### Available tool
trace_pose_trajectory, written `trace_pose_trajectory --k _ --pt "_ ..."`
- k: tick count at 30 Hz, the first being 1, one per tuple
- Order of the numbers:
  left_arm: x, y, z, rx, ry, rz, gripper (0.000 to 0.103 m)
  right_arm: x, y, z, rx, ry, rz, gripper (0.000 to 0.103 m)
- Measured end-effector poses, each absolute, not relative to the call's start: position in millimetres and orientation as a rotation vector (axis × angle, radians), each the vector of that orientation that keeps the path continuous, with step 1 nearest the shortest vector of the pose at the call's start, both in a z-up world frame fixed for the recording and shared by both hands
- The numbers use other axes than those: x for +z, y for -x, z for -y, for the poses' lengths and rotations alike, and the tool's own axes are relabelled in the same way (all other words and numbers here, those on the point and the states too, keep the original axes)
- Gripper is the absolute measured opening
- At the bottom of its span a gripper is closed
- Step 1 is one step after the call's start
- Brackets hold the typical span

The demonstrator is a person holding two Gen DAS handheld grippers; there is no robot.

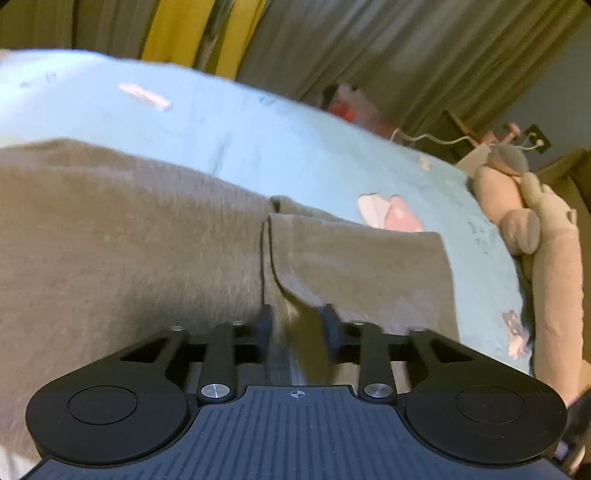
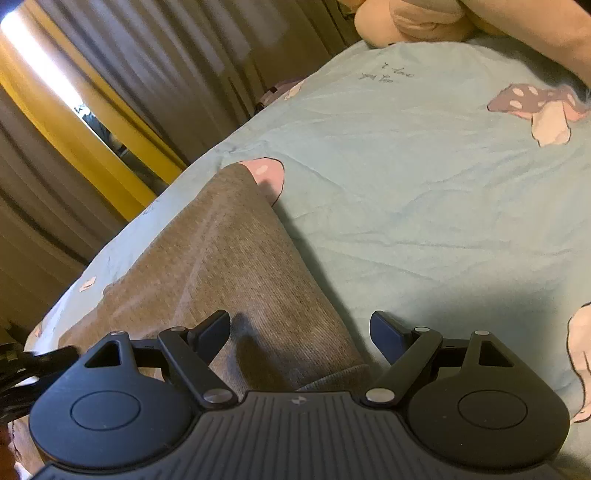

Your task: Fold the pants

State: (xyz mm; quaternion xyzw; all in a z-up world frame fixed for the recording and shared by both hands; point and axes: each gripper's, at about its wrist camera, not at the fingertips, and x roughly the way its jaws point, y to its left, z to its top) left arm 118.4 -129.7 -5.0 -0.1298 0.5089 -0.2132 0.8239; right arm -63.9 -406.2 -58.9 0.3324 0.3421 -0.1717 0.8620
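Observation:
Grey-brown ribbed pants (image 1: 129,240) lie spread on a light blue bedsheet (image 1: 229,122). In the left wrist view a seam or fold line runs down their middle toward my left gripper (image 1: 298,325). Its jaws stand a little apart, with a raised pleat of the fabric between them and a dark gap beside the right finger (image 1: 330,325). In the right wrist view one pants leg (image 2: 236,266) stretches away toward the bed's far edge. My right gripper (image 2: 301,332) hovers wide open over its near end, and the pads touch nothing.
A beige plush toy (image 1: 535,229) lies at the bed's right side and shows at the top of the right wrist view (image 2: 406,18). Grey and yellow curtains (image 2: 110,110) hang beyond the bed edge. Mushroom prints (image 2: 543,107) dot the sheet.

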Motion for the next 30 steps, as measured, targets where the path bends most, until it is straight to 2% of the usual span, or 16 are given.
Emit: trace_pose_trajectory --k 8,10,20,23,26,28,30 --pt "-23.0 -158.2 149.2 -0.413 0.247 -1.115 0.028 -66.3 59.5 407.7 -0.357 -0.718 -0.726 0.084" --pt "-17.8 -161.2 153.3 -0.407 0.195 -1.074 0.006 -67.0 59.2 408.1 -0.356 -0.721 -0.722 0.084" --pt "5.9 -159.2 157.0 -0.372 0.056 -0.932 0.006 -68.6 58.2 408.9 -0.356 -0.735 -0.715 0.084" --pt "4.0 -161.6 150.4 -0.365 0.067 -0.945 0.008 -68.4 58.7 409.8 -0.356 -0.739 -0.714 0.084" --pt "0.3 -160.3 140.3 -0.373 0.115 -0.984 0.025 -68.6 58.5 410.4 -0.355 -0.742 -0.714 0.085" --pt "-2.1 -154.8 135.0 -0.388 0.134 -1.003 0.053 -68.6 57.6 410.4 -0.355 -0.741 -0.716 0.085" --pt "-6.9 -145.8 129.0 -0.445 0.172 -1.04 0.063 -68.8 57.4 410.6 -0.354 -0.742 -0.716 0.085"
